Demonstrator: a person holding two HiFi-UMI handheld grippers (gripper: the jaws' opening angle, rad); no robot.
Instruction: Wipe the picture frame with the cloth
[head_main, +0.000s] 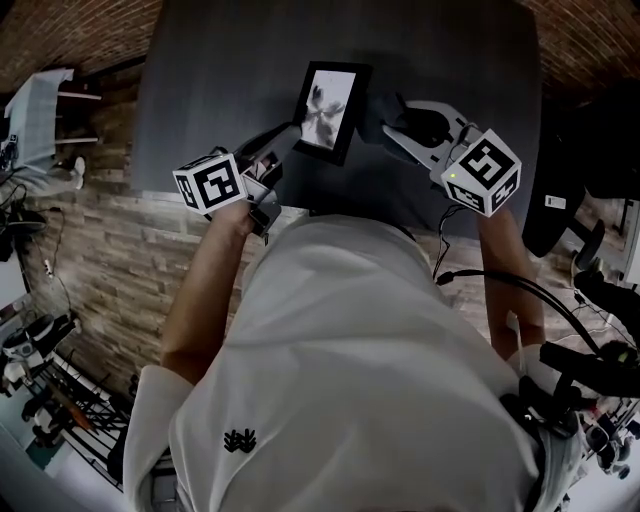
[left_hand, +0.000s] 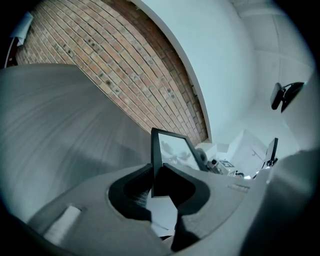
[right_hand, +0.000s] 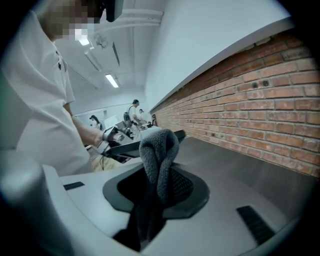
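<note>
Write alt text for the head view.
The left gripper grips a black picture frame by its lower corner over a dark table, while the right gripper holds a grey cloth beside the frame's right edge. A person's white shirt fills the foreground.

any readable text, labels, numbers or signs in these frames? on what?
No readable words or numbers anywhere.
Left cube, right cube: square coded markers, no lettering.
Picture frame: image only.
Shirt emblem: no letters.
White tag at right: too small to read.
</note>
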